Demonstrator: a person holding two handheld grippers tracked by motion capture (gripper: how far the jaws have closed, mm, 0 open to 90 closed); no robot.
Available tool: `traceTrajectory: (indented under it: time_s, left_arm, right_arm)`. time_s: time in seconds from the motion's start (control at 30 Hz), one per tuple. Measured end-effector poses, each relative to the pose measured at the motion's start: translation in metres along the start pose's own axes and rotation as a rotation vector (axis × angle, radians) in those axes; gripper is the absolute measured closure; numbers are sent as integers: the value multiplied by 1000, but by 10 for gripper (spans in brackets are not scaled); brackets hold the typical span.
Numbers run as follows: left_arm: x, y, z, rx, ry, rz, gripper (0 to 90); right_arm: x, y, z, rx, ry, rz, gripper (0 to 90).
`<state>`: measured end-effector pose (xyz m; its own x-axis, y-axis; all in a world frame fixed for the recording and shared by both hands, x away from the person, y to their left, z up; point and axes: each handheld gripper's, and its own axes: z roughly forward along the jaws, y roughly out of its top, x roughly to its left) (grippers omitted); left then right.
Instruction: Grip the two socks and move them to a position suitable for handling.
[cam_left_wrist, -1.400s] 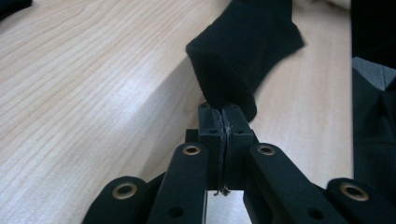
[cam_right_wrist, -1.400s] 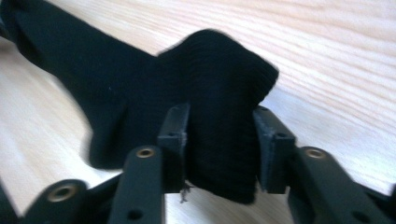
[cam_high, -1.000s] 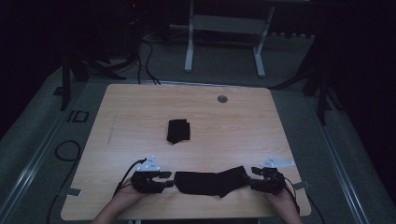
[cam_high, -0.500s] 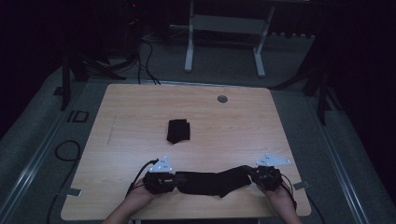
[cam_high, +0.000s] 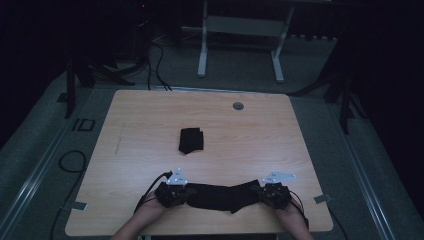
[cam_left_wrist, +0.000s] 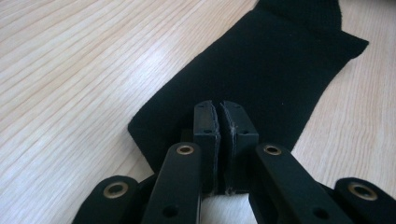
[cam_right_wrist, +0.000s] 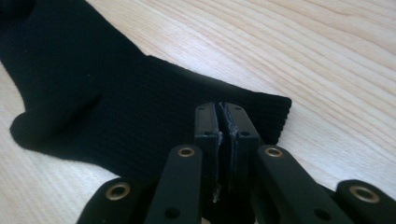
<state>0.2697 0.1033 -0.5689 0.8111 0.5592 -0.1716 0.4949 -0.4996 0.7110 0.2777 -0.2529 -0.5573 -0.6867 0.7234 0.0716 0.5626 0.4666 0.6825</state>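
A long black sock (cam_high: 222, 197) lies stretched along the table's near edge, between my two grippers. My left gripper (cam_high: 186, 194) is shut on its left end; in the left gripper view the pads (cam_left_wrist: 219, 112) meet over the fabric (cam_left_wrist: 261, 65), and its jaws have just been closing. My right gripper (cam_high: 260, 192) is shut on the ribbed cuff end (cam_right_wrist: 93, 93). There its pads (cam_right_wrist: 220, 112) came together and have just eased a hair. A second black sock (cam_high: 191, 140), folded into a small square, rests at the table's middle.
The wooden table (cam_high: 150, 125) has a round grey grommet (cam_high: 238, 105) near its far edge. Cables trail on the floor at left (cam_high: 70, 162). A white frame stand (cam_high: 240, 45) rises beyond the table. The person's hands enter from the bottom.
Both grippers slid inward onto the ends of the long sock and their jaws closed on it. The sock now lies straighter between them.
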Motion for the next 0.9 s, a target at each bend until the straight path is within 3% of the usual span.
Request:
traceTrajectory:
  time_s: [0.2, 0.37, 0.43, 0.57, 0.63, 0.9]
  left_arm:
    - [3, -10, -10, -6, -1, -21, 849]
    - [5, -14, -12, -22, -16, -54, 847]
    - [5, -14, -12, -29, -24, -49, 830]
    - [0, -11, -18, -86, -75, -21, 633]
    - [-3, -9, -23, -119, -91, -10, 602]
    - [-7, -14, -32, -142, -41, 17, 392]
  right_arm:
    - [5, 1, 2, 0, 9, -13, 842]
    - [6, 1, 2, 6, 29, 6, 834]
    - [8, 3, 2, 6, 29, 7, 823]
    - [10, 10, -6, -24, 44, 11, 785]
    - [11, 16, -10, -35, 69, 14, 737]
    - [10, 47, -18, -98, 73, -8, 521]
